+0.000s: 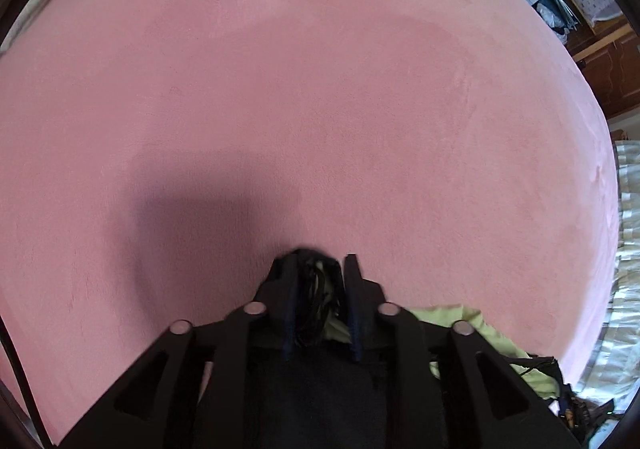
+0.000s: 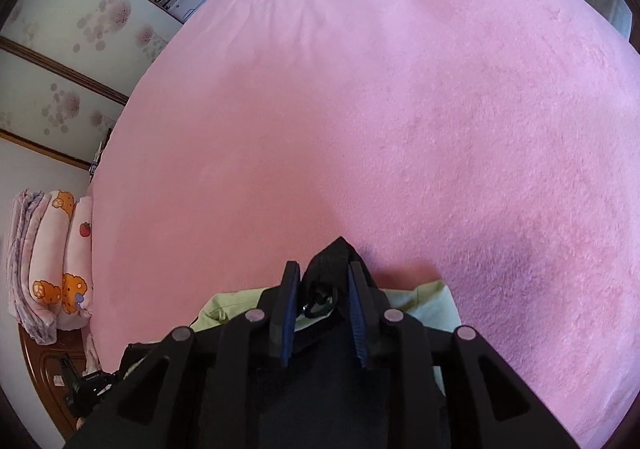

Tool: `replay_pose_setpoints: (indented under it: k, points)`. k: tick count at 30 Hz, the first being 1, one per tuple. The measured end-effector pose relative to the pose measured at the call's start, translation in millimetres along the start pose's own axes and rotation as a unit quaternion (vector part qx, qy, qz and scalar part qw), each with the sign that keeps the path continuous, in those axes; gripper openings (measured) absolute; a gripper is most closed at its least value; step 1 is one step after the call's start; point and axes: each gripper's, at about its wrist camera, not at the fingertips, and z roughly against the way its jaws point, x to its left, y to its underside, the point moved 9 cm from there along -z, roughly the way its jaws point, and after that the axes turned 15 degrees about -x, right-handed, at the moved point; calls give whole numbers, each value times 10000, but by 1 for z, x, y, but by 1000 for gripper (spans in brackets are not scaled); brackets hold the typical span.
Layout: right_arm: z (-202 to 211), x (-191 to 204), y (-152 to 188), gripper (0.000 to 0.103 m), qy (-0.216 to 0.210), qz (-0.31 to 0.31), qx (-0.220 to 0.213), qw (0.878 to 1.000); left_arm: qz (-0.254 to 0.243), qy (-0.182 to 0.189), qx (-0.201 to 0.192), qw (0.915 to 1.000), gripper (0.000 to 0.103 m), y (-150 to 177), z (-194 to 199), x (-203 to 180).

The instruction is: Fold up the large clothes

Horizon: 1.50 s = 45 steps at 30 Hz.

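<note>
A garment of light green cloth with black trim [image 1: 496, 341] hangs from both grippers over a pink bed. My left gripper [image 1: 318, 261] is shut on a bunched black and green part of it [image 1: 316, 289]. My right gripper [image 2: 324, 269] is shut on a black edge of the garment [image 2: 334, 251], with a small black loop or clip [image 2: 320, 299] between the fingers. Green cloth [image 2: 424, 303] trails below the right gripper. Most of the garment is hidden under the grippers.
The pink fleece bed cover [image 1: 320, 89] fills both views [image 2: 400, 109]. Rolled pink patterned bedding [image 2: 64, 261] lies at the bed's left edge. A wooden cabinet [image 1: 616, 73] and floral wardrobe doors [image 2: 80, 49] stand beyond the bed. Pale striped bedding [image 1: 628, 249] lies at the right.
</note>
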Motion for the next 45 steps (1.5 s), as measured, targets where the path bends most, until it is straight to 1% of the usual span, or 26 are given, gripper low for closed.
replay_pose_setpoints:
  k: [1,3,4,5,6,7,8,9,11,14,15,18,21,23,26,30,33,35,36,37,39,40,41,42,43,45]
  points:
    - [-1,2,-2,27,9,89,-28,10000,-105,-15,-217,9997,31,-11,1,-3]
    - [-1,6,-6,32,-18,272,-160,9995,-288,105,-545,9980,34,-21,10,-10]
    - [-1,9,-8,33,-36,363,-250,9990,-359,188,-629,9972,42,-23,15,-14]
    - [1,12,-12,34,-56,463,-362,9983,-420,251,-692,9964,55,-24,19,-17]
    - [4,14,-15,35,-87,576,-488,9971,-494,339,-771,9952,60,-24,25,-20]
    - [8,17,-19,37,-111,691,-601,9957,-545,395,-817,9944,62,-23,29,-23]
    - [12,19,-21,39,-118,805,-685,9943,-599,448,-856,9935,62,-23,32,-26]
    - [14,20,-22,46,-120,889,-738,9932,-639,489,-871,9929,62,-22,37,-23]
    - [18,19,-26,54,-110,973,-779,9921,-631,544,-842,9930,63,-17,40,-18]
    - [19,13,-26,55,-77,901,-694,9935,-499,526,-668,9951,65,-19,36,-5]
    - [19,10,-26,55,-51,855,-658,9942,-474,502,-607,9958,65,-15,36,-2]
    - [21,-7,-20,55,70,662,-448,9968,-531,428,-344,9971,65,4,36,10]
    - [23,-16,-7,55,-3,506,-179,9986,-636,326,-102,9974,67,25,39,20]
    - [24,-23,2,55,3,566,-46,9984,-645,280,32,9975,73,39,40,30]
    - [26,-33,19,55,43,750,203,9970,-533,205,270,9980,73,64,41,52]
    - [31,-42,42,55,-50,946,497,9943,-363,273,534,9975,73,89,42,66]
    - [35,-46,58,55,-189,953,702,9928,-425,295,746,9959,73,106,42,71]
    - [37,-50,69,55,-278,902,895,9915,-586,205,932,9937,74,119,39,73]
    - [38,-52,74,52,-313,895,987,9906,-625,215,984,9929,74,123,38,74]
    - [38,-54,79,46,-303,925,1031,9899,-615,256,1021,9925,74,127,37,73]
    - [38,-59,85,38,-190,1124,1069,9877,-549,317,1062,9923,74,130,38,74]
    - [39,-61,87,28,-134,1244,1059,9865,-520,321,1043,9927,74,130,39,74]
    - [40,-62,88,22,-105,1328,1044,9856,-494,334,1032,9929,73,129,41,75]
    - [41,-63,89,11,-125,1348,1047,9852,-478,341,1041,9928,73,131,42,76]
    - [43,-63,90,7,-203,1309,1099,9851,-471,329,1051,9928,73,130,45,79]
    - [45,-66,93,4,-223,1341,1147,9841,-524,313,1004,9931,63,129,48,79]
